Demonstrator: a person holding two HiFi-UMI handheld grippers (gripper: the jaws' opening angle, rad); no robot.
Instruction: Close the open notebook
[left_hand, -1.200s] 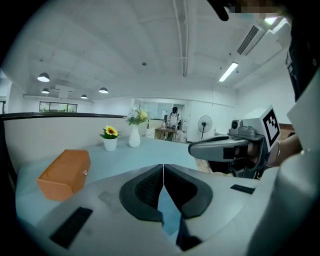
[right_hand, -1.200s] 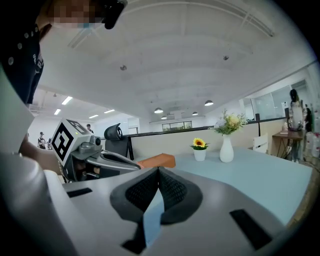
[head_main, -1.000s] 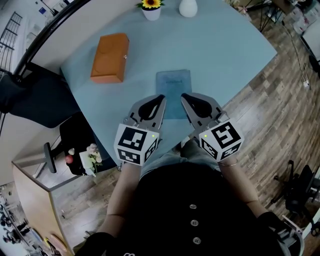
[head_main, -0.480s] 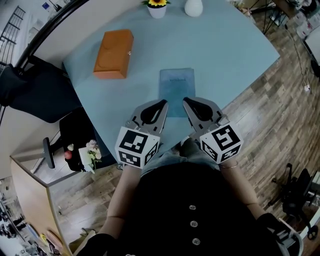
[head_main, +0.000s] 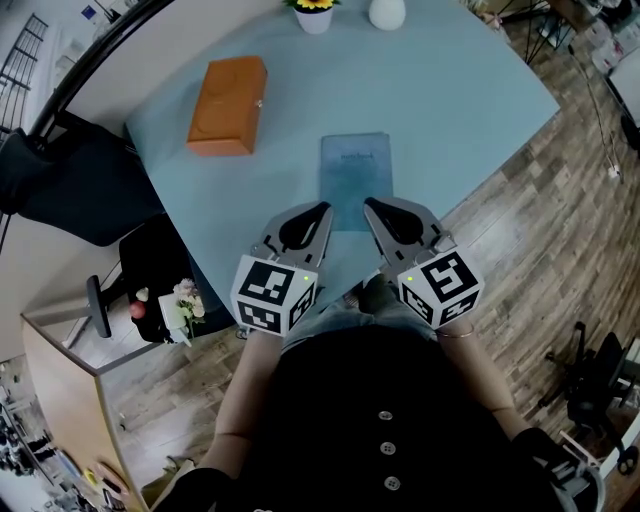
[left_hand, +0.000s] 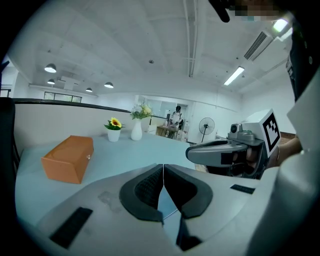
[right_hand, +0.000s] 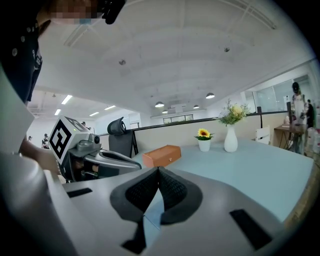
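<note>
1. Notebook — flat on the counter, blue cover up, seemingly closed; long axis runs away from the person.
2. Left hand-held gripper, right hand-held gripper — jaws together, empty; both tips at its near end, the right nearer its middle.

An open-plan office: black swivel chair by a pale blue table; low beige partition wall; round recessed ceiling lights; wood-plank floor.

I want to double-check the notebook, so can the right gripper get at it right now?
Probably yes: the notebook lies flat just beyond the right gripper, with nothing between them, though its jaws are shut.
</note>
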